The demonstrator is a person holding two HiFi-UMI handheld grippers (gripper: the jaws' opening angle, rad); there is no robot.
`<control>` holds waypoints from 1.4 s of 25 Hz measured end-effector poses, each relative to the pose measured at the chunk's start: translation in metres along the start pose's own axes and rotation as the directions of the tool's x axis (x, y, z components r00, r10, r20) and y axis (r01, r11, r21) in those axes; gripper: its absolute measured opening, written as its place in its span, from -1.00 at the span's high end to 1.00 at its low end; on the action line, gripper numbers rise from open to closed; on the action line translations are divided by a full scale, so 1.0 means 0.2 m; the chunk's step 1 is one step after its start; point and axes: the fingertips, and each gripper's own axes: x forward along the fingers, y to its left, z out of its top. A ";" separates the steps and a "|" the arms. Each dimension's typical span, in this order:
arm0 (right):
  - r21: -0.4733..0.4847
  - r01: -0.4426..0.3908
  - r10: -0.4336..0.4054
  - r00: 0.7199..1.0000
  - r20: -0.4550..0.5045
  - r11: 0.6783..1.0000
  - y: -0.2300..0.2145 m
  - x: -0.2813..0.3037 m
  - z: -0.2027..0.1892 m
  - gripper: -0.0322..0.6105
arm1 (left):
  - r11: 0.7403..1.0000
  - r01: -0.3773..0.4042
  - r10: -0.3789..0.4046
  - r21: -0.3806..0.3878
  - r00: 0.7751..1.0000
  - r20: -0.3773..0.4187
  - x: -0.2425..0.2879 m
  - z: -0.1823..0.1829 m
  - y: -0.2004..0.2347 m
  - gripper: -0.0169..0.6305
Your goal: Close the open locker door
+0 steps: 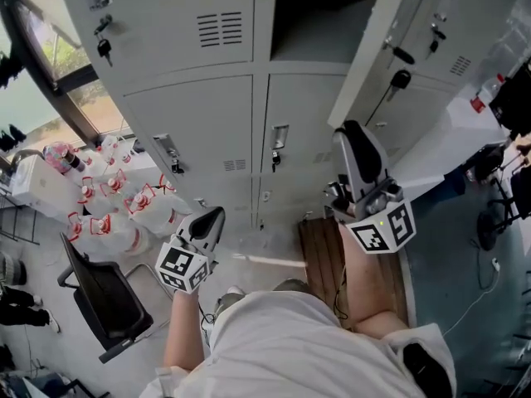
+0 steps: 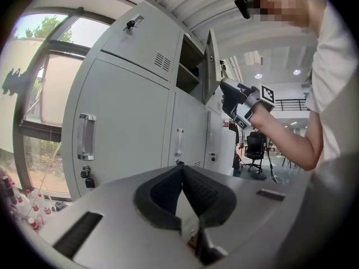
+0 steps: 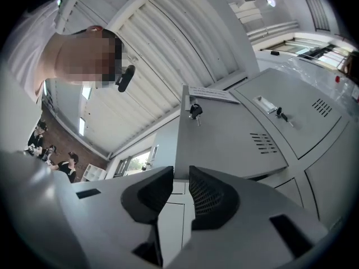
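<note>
The open locker door (image 1: 375, 52) is found at the upper right of the bank of grey lockers (image 1: 191, 114), swung out to the right of its dark compartment (image 1: 319, 11). Its top is cut off by the frame of the head view. In the right gripper view the door (image 3: 224, 136) is seen edge-on, with a key (image 3: 195, 111) hanging from its lock.

The right gripper (image 1: 353, 128) is raised to the door's lower corner. Its jaws (image 3: 180, 175) are set a narrow way apart, and through the gap only the lower locker panels are seen. Whether the tips touch the door's edge cannot be settled; they appear to lie just beside it, since the corner is covered by the gripper in the head view.

The left gripper (image 1: 217, 215) is held low on the left, well apart from the door, and its jaws (image 2: 182, 170) are brought together at the tips with nothing between them.

On the floor at far left a cluster of water bottles (image 1: 108, 201) is partly hidden behind a black chair (image 1: 104, 293). Faces are masked by blurred patches.
</note>
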 end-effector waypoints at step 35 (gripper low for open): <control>0.194 -0.137 0.142 0.990 -0.011 0.971 -0.23 0.56 -0.31 0.79 | 0.916 -0.395 0.395 -0.074 0.919 -0.012 -0.22 -0.09 0.22 0.94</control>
